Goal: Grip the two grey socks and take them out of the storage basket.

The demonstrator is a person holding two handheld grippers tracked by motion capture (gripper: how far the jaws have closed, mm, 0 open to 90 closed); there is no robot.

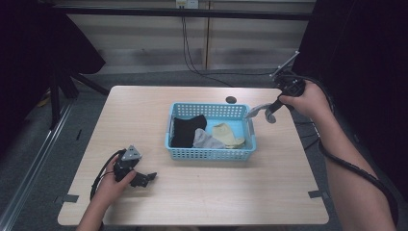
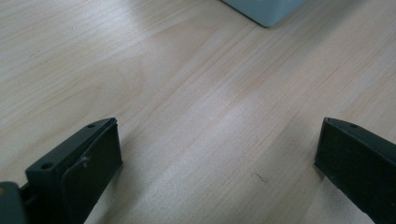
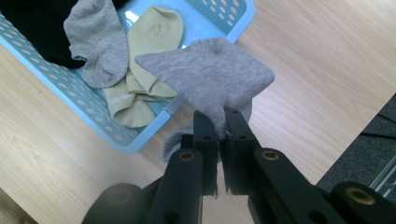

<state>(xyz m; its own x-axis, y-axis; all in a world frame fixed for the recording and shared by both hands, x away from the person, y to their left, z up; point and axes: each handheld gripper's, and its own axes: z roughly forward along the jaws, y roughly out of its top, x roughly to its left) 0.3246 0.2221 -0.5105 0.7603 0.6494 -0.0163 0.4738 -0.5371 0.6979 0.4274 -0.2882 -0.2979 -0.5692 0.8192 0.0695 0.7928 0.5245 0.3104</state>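
A blue basket (image 1: pixel 210 153) is set in the middle of the table (image 1: pixel 202 202), with bare wood left all around it. A grey sock (image 3: pixel 212 74) is pinched tight in the right gripper (image 3: pixel 220 122) and held up over the basket's right edge. The left gripper (image 2: pixel 219 154) is rested low on the table's near left part, jaws spread wide with nothing between them.

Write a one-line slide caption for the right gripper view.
Right gripper pinches a grey sock over the corner of a blue basket already holding grey, yellow-green and black socks.
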